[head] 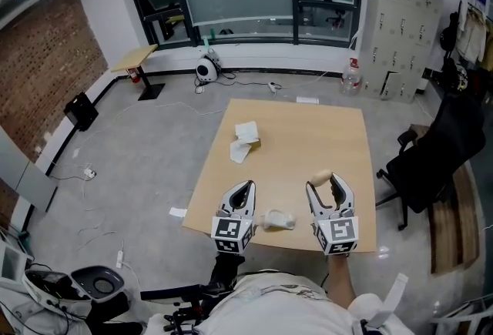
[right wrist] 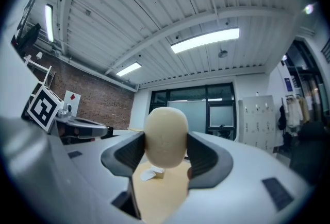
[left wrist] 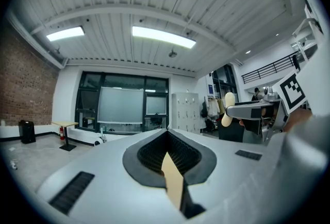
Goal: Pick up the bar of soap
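Scene: a person seen from above stands at the near edge of a light wooden table (head: 308, 133), holding a two-jaw gripper in each hand.
Right gripper (head: 324, 184): over the near right part of the table, pinching the bar of soap between its two jaws.
Bar of soap (right wrist: 165, 135): cream-coloured and rounded, lifted clear of the table top. It stands upright between the dark pads (right wrist: 206, 158), and its upper end sticks out past the jaw tips. In the head view it shows as a pale lump (head: 321, 175) at the tips of the right gripper.
Left gripper (head: 243, 187): over the near left part of the table, level with the right gripper and apart from it. Its jaws are pressed together at the tips with nothing between them; behind the tips only a thin sliver of table top shows through.
Left gripper's own view: the closed jaw tips (left wrist: 167, 134) point across the room, and the right gripper with the soap (left wrist: 228, 109) appears off to the side.
Pale crumpled item (head: 278, 220): lies on the table at its near edge, between the two grippers; what it is cannot be made out.
White paper and small box (head: 245, 141): lie together on the left half of the table, toward the far side, well apart from the grippers.
Black chair (head: 431, 160): stands on the floor just beside the table's right edge.
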Tool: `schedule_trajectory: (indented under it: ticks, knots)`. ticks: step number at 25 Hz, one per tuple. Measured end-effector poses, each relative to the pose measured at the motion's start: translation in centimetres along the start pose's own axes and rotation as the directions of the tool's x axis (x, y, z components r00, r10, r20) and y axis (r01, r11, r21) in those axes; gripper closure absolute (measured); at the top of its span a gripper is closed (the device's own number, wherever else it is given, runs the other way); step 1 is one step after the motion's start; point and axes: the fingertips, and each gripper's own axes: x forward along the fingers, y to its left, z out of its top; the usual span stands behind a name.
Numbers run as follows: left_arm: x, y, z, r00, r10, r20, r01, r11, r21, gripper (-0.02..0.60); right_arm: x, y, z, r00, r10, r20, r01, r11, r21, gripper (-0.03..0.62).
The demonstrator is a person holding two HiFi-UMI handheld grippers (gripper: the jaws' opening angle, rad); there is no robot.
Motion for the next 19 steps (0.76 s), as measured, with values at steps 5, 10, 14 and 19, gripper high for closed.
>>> schedule_trajectory:
  ticks: [5, 10, 14, 19]
  knots:
    - [0.07, 0.08, -0.12, 1.000, -0.002, 0.001, 0.002, 1.000, -0.003, 0.577, -0.05, 0.05, -0.16, 1.000, -0.002, 0.000, 0.002, 1.000, -0.002, 0.341]
    - [0.03, 0.33, -0.49, 1.000, -0.002, -0.004, 0.002, 1.000, -0.008, 0.577, 0.13, 0.33, -0.32, 1.000, 0.003, 0.001, -0.003, 1.000, -0.003, 0.341]
    - [-0.06, 0.30, -0.64, 1.000, -0.004, -0.011, 0.004, 1.000, -0.012, 0.577, 0.07, 0.46, -0.41, 1.000, 0.005, -0.006, -0.005, 1.000, -0.001, 0.341]
    - [-0.29, -0.32, -0.34, 1.000, -0.007, -0.016, 0.007, 1.000, -0.015, 0.577, -0.46, 0.28, -0.11, 1.000, 0.008, -0.011, -0.008, 1.000, 0.000, 0.341]
